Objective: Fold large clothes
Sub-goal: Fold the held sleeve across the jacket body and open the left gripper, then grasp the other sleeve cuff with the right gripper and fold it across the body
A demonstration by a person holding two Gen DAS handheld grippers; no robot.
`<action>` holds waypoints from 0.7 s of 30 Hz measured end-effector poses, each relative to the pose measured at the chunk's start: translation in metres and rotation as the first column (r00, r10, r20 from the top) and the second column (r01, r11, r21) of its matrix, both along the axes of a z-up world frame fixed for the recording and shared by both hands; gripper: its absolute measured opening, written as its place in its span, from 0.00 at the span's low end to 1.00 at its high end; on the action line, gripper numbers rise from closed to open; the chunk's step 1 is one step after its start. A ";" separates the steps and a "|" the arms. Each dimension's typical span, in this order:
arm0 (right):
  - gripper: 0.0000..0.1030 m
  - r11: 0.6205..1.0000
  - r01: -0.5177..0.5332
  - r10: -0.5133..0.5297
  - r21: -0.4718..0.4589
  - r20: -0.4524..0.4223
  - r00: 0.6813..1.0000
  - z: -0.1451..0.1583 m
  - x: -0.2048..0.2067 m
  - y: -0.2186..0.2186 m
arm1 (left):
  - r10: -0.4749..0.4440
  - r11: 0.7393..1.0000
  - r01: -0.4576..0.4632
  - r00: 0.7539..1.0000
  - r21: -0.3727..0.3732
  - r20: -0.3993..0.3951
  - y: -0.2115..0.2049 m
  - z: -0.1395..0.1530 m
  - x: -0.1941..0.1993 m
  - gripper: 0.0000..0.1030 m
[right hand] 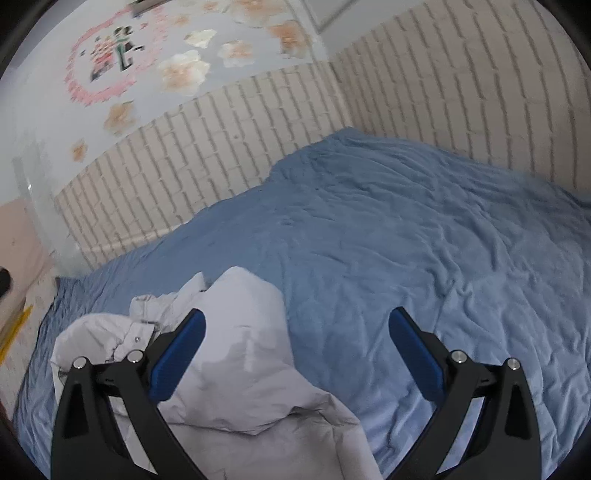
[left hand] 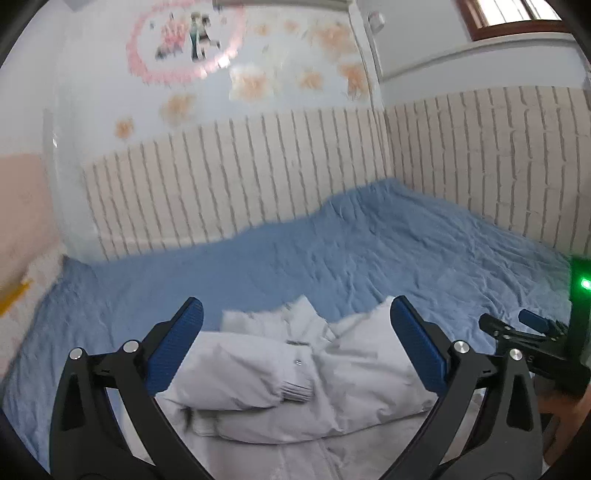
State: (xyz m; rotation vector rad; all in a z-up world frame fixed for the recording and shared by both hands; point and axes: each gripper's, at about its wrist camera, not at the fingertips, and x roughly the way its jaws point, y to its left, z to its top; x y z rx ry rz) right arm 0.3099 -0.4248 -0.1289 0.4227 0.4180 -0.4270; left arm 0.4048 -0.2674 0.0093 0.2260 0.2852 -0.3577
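A pale grey padded jacket (left hand: 295, 376) lies on the blue bedspread (left hand: 369, 258), with both sleeves folded across its front and a ribbed cuff near the middle. My left gripper (left hand: 295, 314) hangs over it, open wide, with nothing between its blue pads. In the right wrist view the jacket (right hand: 236, 354) lies at the lower left, its collar bunched up. My right gripper (right hand: 295, 321) stands open above the jacket's right edge and the bedspread (right hand: 406, 240), holding nothing. From the left wrist view the right gripper (left hand: 517, 325) shows at the far right edge.
White brick-pattern panelling (left hand: 258, 177) runs along the wall behind the bed and meets a second wall at the corner (left hand: 386, 147). Flower stickers and a pink wreath picture (left hand: 184, 40) sit above it. A window (left hand: 509, 14) is at the upper right. The bedspread stretches right, wrinkled.
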 end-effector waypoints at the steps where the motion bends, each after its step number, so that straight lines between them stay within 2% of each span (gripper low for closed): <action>1: 0.96 1.000 -0.012 0.012 -0.005 -0.001 1.000 0.000 0.002 0.003 | 0.013 1.000 -0.013 1.000 -0.011 0.006 0.007 0.000 -0.003 0.97; 3: 0.96 0.999 -0.040 0.040 -0.015 -0.008 0.999 0.000 0.008 0.012 | 0.069 0.996 -0.070 0.997 -0.060 -0.021 0.031 -0.007 0.000 0.97; 5: 0.96 0.998 -0.062 0.062 -0.005 -0.013 0.998 -0.001 0.013 0.020 | 0.160 0.980 -0.166 0.985 -0.112 -0.059 0.074 -0.013 0.004 0.97; 7: 0.96 0.997 -0.081 0.081 0.005 -0.024 0.996 -0.004 0.021 0.031 | 0.295 0.946 -0.299 0.954 -0.127 -0.048 0.108 -0.025 0.001 0.97; 8: 0.96 0.996 -0.094 0.094 -0.006 -0.035 0.995 -0.005 0.025 0.037 | 0.376 0.915 -0.378 0.926 -0.138 -0.041 0.121 -0.035 0.000 0.97; 9: 0.96 0.994 -0.107 0.106 -0.022 -0.045 0.993 -0.005 0.028 0.043 | 0.400 0.902 -0.404 0.915 -0.153 -0.057 0.130 -0.045 0.000 0.97; 11: 0.96 0.987 -0.137 0.131 -0.089 -0.070 0.989 -0.006 0.035 0.062 | 0.391 0.900 -0.402 0.916 -0.168 -0.095 0.145 -0.068 0.000 0.97; 13: 0.96 0.979 -0.176 0.168 -0.101 -0.075 0.983 -0.011 0.040 0.078 | 0.393 0.911 -0.403 0.913 -0.086 -0.112 0.149 -0.081 0.009 0.97; 14: 0.96 0.974 -0.212 0.207 -0.085 -0.072 0.976 -0.016 0.042 0.087 | 0.403 0.911 -0.409 0.911 -0.054 -0.090 0.151 -0.083 0.011 0.97; 16: 0.96 0.964 -0.257 0.249 -0.073 -0.105 0.963 -0.027 0.052 0.105 | 0.400 0.915 -0.400 0.916 -0.050 -0.009 0.164 -0.079 0.007 0.97; 17: 0.95 0.961 -0.266 0.256 -0.075 -0.120 0.959 -0.029 0.057 0.114 | 0.401 0.915 -0.401 0.916 -0.037 0.004 0.167 -0.078 0.006 0.97; 19: 0.95 0.951 -0.299 0.292 -0.079 -0.090 0.952 -0.021 0.063 0.132 | 0.417 0.909 -0.417 0.909 -0.026 -0.001 0.177 -0.082 0.009 0.97; 21: 0.95 0.944 -0.313 0.305 -0.100 -0.084 0.948 -0.013 0.071 0.147 | 0.413 0.907 -0.416 0.909 -0.059 -0.052 0.201 -0.081 0.012 0.97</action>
